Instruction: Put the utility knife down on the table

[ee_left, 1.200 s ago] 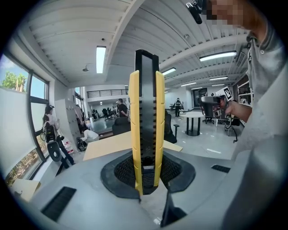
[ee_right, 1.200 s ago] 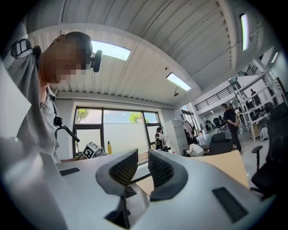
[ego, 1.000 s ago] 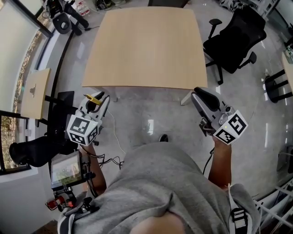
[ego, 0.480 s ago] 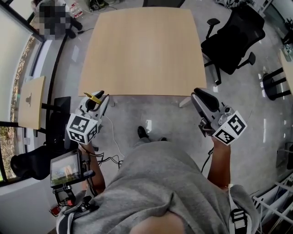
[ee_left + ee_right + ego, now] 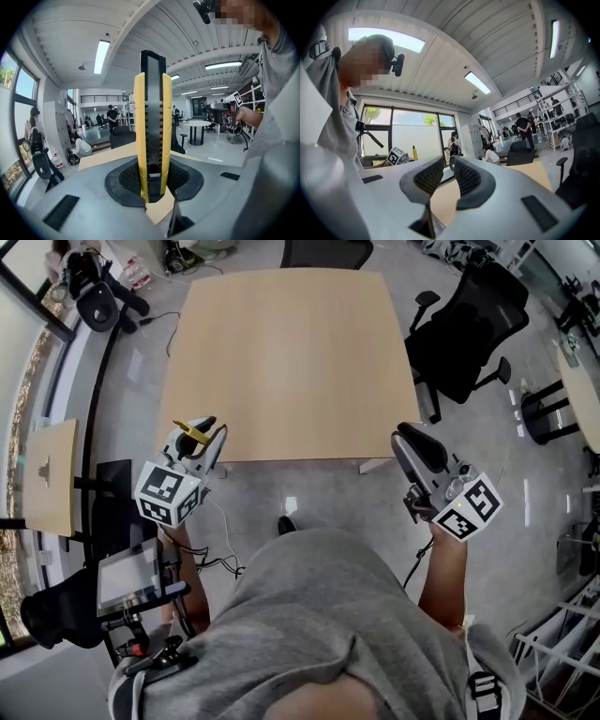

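Note:
A yellow and black utility knife [image 5: 150, 131] stands upright between the jaws of my left gripper [image 5: 150, 183], which is shut on its lower end. In the head view the knife's yellow tip [image 5: 195, 434] pokes out of the left gripper [image 5: 201, 440], just off the near left corner of the light wooden table [image 5: 291, 352]. My right gripper [image 5: 413, 440] hangs by the table's near right corner. In the right gripper view its jaws [image 5: 447, 171] are shut with nothing between them. Both grippers are above the floor, not over the tabletop.
A black office chair [image 5: 464, 334] stands right of the table and another chair [image 5: 326, 251] at its far edge. A small wooden side table [image 5: 47, 474] and a screen on a stand [image 5: 127, 579] are at the left. Cables lie on the floor.
The table has come nearer in the head view, so both grippers are now level with its near edge. The left gripper's hold on the knife is unchanged.

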`<state>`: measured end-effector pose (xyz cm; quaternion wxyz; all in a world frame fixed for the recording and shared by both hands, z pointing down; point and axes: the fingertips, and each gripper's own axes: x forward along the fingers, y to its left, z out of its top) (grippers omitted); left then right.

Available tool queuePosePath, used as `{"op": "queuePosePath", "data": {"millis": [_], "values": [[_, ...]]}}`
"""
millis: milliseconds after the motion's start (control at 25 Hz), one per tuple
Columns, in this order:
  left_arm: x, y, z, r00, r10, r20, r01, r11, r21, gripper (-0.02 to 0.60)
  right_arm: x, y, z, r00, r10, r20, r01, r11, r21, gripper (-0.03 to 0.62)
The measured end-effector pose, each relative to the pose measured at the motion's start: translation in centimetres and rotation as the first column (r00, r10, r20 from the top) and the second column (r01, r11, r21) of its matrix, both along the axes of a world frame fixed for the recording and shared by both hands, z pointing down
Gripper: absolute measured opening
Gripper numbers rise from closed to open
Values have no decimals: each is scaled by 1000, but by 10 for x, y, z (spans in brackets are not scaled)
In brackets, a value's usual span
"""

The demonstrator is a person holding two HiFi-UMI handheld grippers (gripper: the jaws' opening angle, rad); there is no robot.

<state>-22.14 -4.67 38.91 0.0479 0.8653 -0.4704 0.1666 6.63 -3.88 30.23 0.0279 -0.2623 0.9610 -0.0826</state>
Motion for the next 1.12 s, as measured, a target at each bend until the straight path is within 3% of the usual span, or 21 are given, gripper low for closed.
{"op": "queuePosePath", "data": {"millis": [120,400,880,1120], "values": [[-5,-36,7,1000,17,0,-17,1000,-5,92,-5,-27,9,1000,20,1,-20,1000,-19,71],[-11,-42,5,1000,25,0,-25,1000,-8,92,-6,-28,12,999,39,-8,-39,998,-39,71],[19,-105,-4,996,-55,74,57,998,-19,92,31,-111,5,997,-55,56,55,998,3,71],[39,-128,6,994,-60,88,65,996,-60,92,54,-132,15,995,-63,73,65,997,-31,71]]}}
